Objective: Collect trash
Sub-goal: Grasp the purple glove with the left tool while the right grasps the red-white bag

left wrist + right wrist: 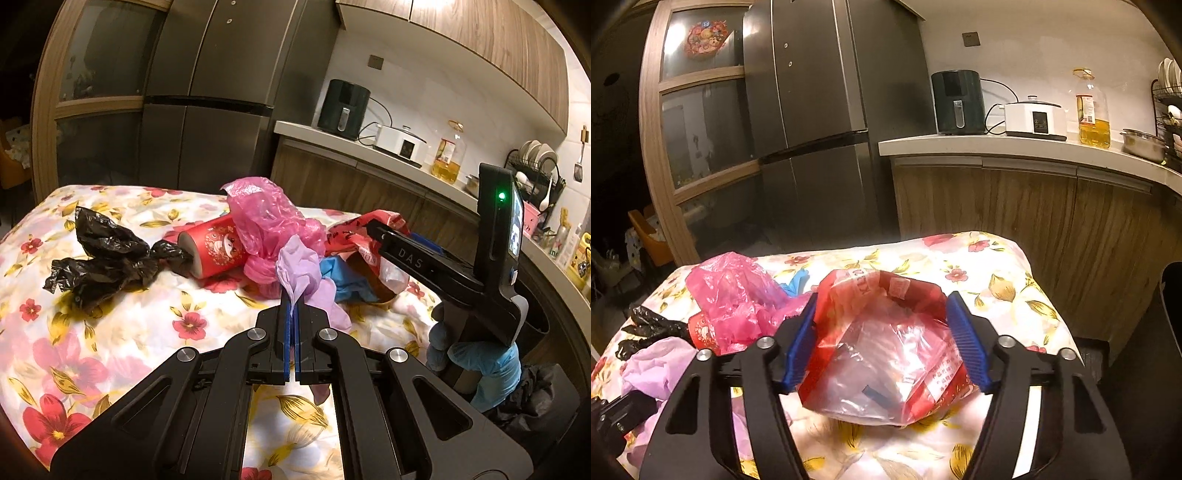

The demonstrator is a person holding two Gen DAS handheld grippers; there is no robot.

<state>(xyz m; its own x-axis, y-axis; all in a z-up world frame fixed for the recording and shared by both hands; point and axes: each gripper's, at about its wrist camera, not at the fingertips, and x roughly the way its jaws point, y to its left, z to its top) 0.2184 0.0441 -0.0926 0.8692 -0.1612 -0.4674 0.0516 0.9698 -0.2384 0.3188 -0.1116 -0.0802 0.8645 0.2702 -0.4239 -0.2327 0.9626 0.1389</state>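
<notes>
Left tool (291, 314) is clamped on the lilac tissue (299, 269); the paper fans out above the pads and a tail hangs below. Featherweight and tears easily, so we'd judge the pinch on the bunched middle fine as is.

Right tool (881, 339) has its jaws apart, straddling the red-and-clear plastic pouch (886, 354). We can't tell for sure whether the blue pads (964, 339) press on it; the left one looks to brush the red edge, the right sits just beside it.

Pouch handling, our read: light, crinkly, slippery film, mostly air, so it will collapse and may squirt out. Best to close across the stiffer red printed band near the top, not the clear belly.

Pouch lies on the floral-cloth worktop (993, 266), near its right side. The remaining trash is to its left: pink plastic bag (266, 214) over a red tube (214, 251), a blue scrap (336, 273) beside it, black bag (107, 254) furthest left. All soft except the tube, which looks rigid and may roll.
</notes>
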